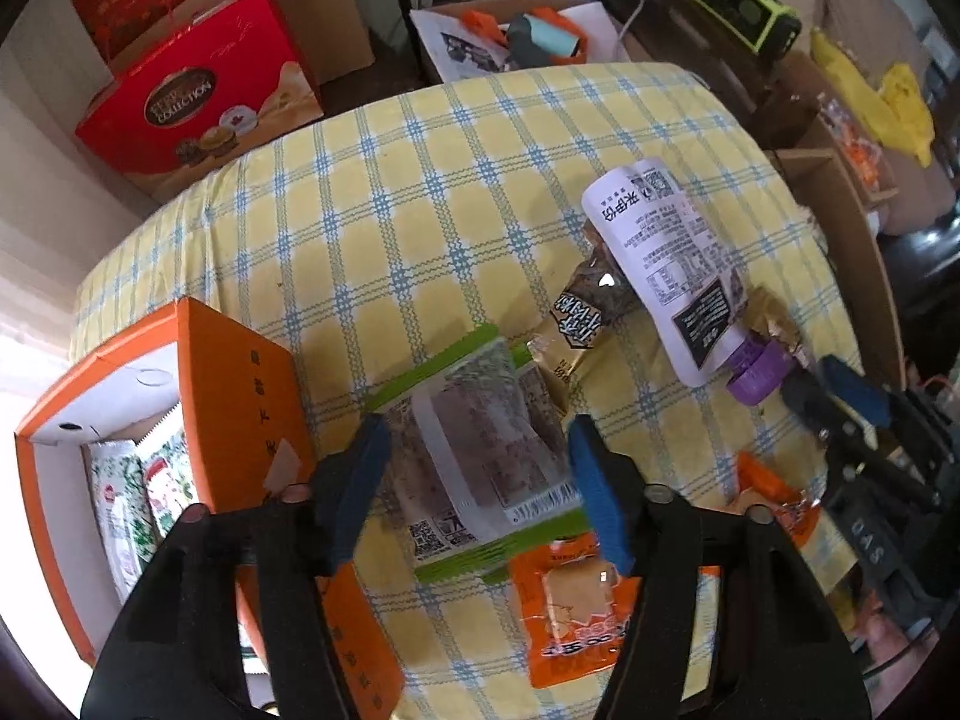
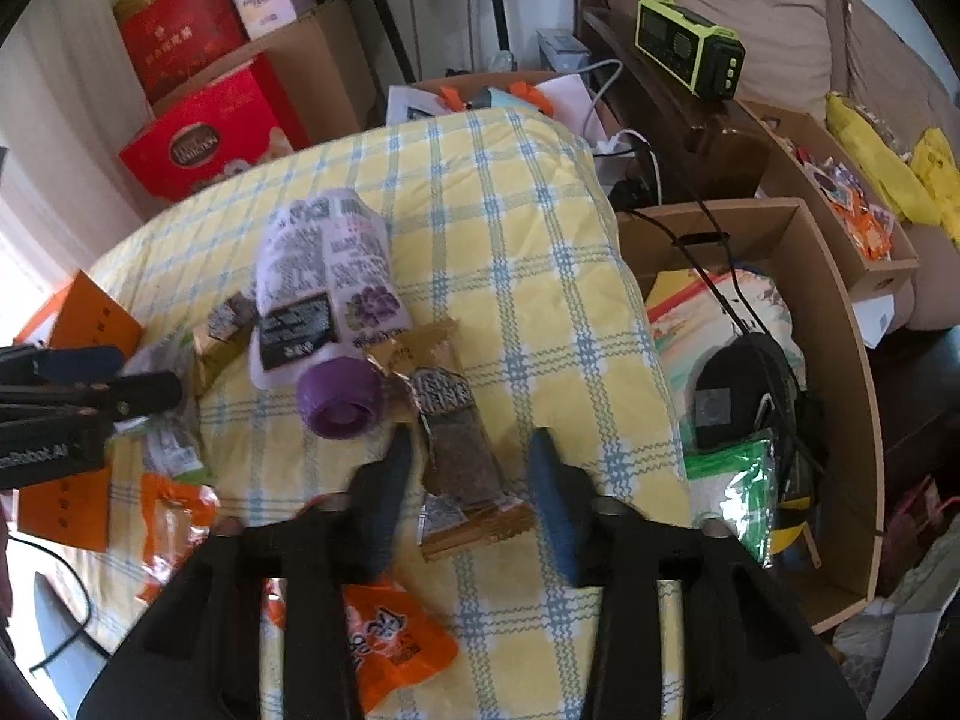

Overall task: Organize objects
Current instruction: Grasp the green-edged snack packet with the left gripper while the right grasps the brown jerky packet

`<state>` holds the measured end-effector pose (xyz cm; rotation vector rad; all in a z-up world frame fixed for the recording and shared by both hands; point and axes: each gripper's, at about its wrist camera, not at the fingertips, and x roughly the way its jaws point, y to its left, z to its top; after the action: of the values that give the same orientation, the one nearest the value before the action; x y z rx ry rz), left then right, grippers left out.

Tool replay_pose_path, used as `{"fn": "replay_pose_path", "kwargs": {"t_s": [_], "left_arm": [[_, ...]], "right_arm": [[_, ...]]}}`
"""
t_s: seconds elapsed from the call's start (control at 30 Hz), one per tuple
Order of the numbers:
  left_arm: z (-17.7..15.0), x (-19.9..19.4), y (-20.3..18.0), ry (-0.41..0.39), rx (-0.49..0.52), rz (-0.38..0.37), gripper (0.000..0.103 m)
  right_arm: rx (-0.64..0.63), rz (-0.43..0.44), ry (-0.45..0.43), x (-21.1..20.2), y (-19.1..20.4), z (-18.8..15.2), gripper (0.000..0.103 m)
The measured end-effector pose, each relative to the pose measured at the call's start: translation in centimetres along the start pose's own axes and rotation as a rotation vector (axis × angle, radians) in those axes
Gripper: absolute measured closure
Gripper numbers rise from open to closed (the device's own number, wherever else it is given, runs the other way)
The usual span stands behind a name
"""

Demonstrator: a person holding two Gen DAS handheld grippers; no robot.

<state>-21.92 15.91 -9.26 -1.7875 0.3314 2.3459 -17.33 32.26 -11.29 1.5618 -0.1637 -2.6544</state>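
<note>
Snack packets lie on a yellow checked tablecloth (image 1: pixel 456 204). My left gripper (image 1: pixel 480 450) is open, its fingers on either side of a green-edged clear packet (image 1: pixel 474 456). An open orange box (image 1: pixel 240 408) stands left of it with white-green packets (image 1: pixel 144 498) inside. A white pouch with a purple cap (image 1: pixel 678 264) lies to the right over a gold packet (image 1: pixel 582 324). My right gripper (image 2: pixel 468 462) is open, its fingers on either side of a gold-and-brown snack bar (image 2: pixel 462 456). The purple cap (image 2: pixel 342 399) lies just left of it.
Orange packets (image 1: pixel 576 606) (image 2: pixel 390 636) lie near the table's front edge. Red gift boxes (image 1: pixel 198 102) stand behind the table at the left. Cardboard boxes (image 2: pixel 780 360) full of items stand at the right. A green radio (image 2: pixel 690 45) sits on a shelf behind.
</note>
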Motion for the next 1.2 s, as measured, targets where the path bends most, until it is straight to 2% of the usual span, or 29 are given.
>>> {"fn": "replay_pose_path", "kwargs": {"t_s": [0.1,0.17,0.23,0.53,0.73,0.83,0.93,1.0,1.13,1.2], "left_arm": [[-0.1,0.0,0.0,0.003,0.009,-0.010,0.055],[-0.1,-0.2,0.1,-0.003,0.009,-0.017,0.065],[-0.2,-0.5,0.3,-0.010,0.006,-0.020,0.070],[-1.0,-2.2,1.2,-0.053,-0.003,-0.069,0.074],[-1.9,-4.2,1.7,-0.100,-0.014,-0.131,0.074],[-2.3,-5.4,2.0,-0.119,-0.012,-0.154,0.074],[-2.6,-6.2,2.2,-0.131,-0.013,-0.168,0.074],[-2.8,-6.8,2.5,-0.138,-0.013,-0.183,0.074],[-3.1,-7.8,2.7,-0.151,-0.015,-0.204,0.074],[-3.2,-8.2,2.9,-0.159,-0.019,-0.218,0.074]], "right_arm": [[-0.007,-0.006,-0.008,0.0,-0.1,-0.1,0.072],[-0.004,-0.004,-0.007,0.0,-0.1,-0.1,0.074],[0.002,0.000,-0.011,-0.1,-0.3,0.0,0.075],[0.041,0.010,-0.045,-1.5,-1.1,-0.1,0.077],[0.050,0.025,-0.077,-3.5,-1.1,0.0,0.078],[0.041,0.027,-0.090,-4.4,-0.8,0.0,0.087],[0.041,0.023,-0.080,-4.5,-0.7,0.0,0.087],[0.041,0.013,-0.038,-3.8,-0.8,-0.1,0.087],[0.039,0.029,-0.011,-2.8,-0.8,-0.6,0.082],[0.016,0.031,-0.013,-2.6,-0.3,-0.7,0.074]]}}
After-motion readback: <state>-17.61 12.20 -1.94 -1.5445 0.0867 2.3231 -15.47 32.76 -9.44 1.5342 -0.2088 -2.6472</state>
